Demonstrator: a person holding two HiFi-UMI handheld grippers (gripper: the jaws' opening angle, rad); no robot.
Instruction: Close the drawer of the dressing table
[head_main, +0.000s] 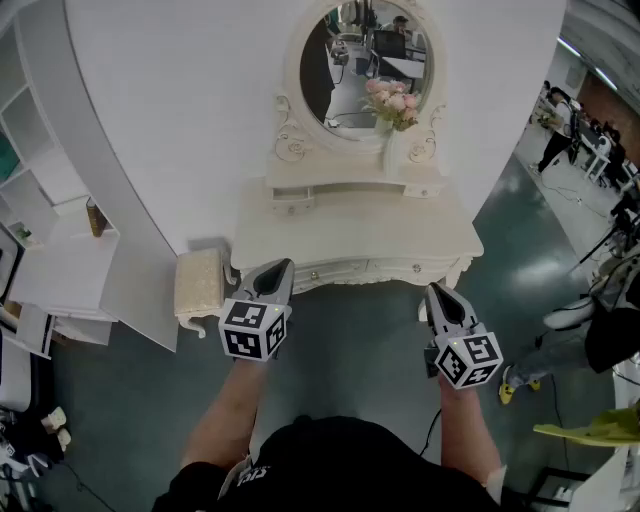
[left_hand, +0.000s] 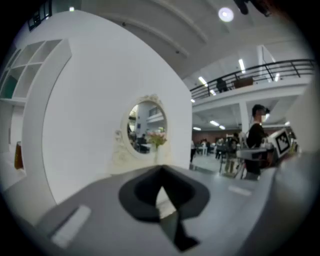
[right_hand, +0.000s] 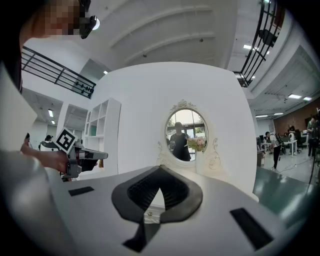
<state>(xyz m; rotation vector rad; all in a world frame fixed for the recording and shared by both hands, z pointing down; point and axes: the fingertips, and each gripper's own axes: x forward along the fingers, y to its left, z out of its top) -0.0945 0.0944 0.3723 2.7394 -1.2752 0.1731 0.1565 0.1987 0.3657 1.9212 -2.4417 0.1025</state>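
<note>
Now my left tongs (head_main: 282, 267) and right tongs (head_main: 434, 290) are both pressed together, empty, near the table (head_main: 350, 238) front.

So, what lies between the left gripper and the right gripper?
Only bare floor, seen in the head view, between left gripper and right gripper, before the dressing table.

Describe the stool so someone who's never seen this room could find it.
Find the white dressing table with the oval mirror. The stool stands at its left end: low, cream, with a padded top, unlike the tall white shelves further left.
</note>
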